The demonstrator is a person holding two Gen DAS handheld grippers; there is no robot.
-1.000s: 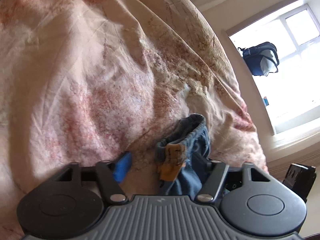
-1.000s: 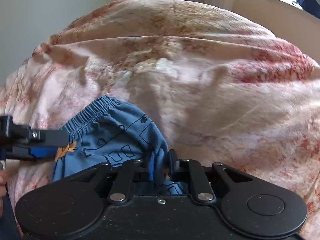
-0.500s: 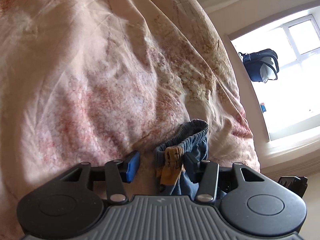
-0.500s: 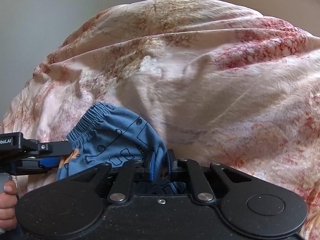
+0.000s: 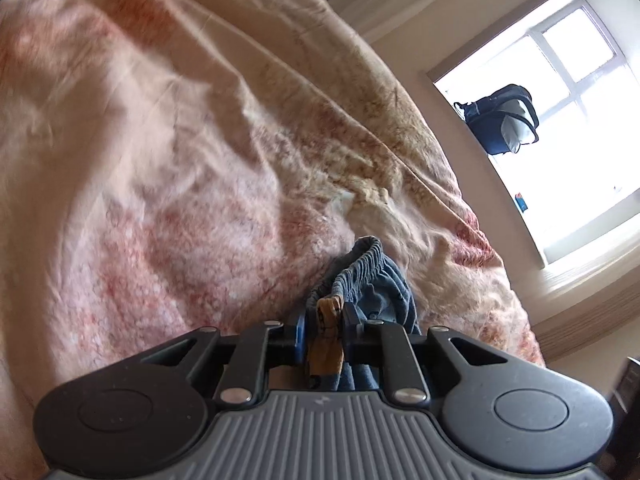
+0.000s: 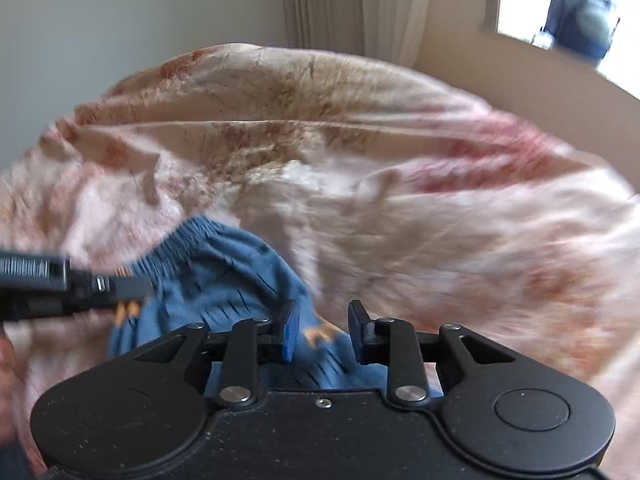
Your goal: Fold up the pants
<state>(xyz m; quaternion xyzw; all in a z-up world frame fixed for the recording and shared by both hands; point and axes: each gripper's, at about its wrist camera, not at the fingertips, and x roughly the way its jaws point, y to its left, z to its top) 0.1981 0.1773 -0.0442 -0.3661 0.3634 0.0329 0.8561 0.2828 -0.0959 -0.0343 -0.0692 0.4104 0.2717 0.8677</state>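
While the bedspread (image 5: 168,184) carried the blue pants (image 6: 224,276) at six o'clock, the left tool (image 5: 323,330) pinched their orange-lined waistband, and the right tool (image 6: 323,326) stood parted over the fabric, gripping nothing.

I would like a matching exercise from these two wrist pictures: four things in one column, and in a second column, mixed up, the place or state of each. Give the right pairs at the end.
Things
1. left gripper
2. right gripper
3. pants
4. backpack

Places or states
A. blue, lying on the bedspread
B. on the sill, in front of the bright window
C. fingers apart, nothing pinched between them
D. fingers closed on the orange patch at the waistband

Pairs: 1-D, 2-C, 3-A, 4-B
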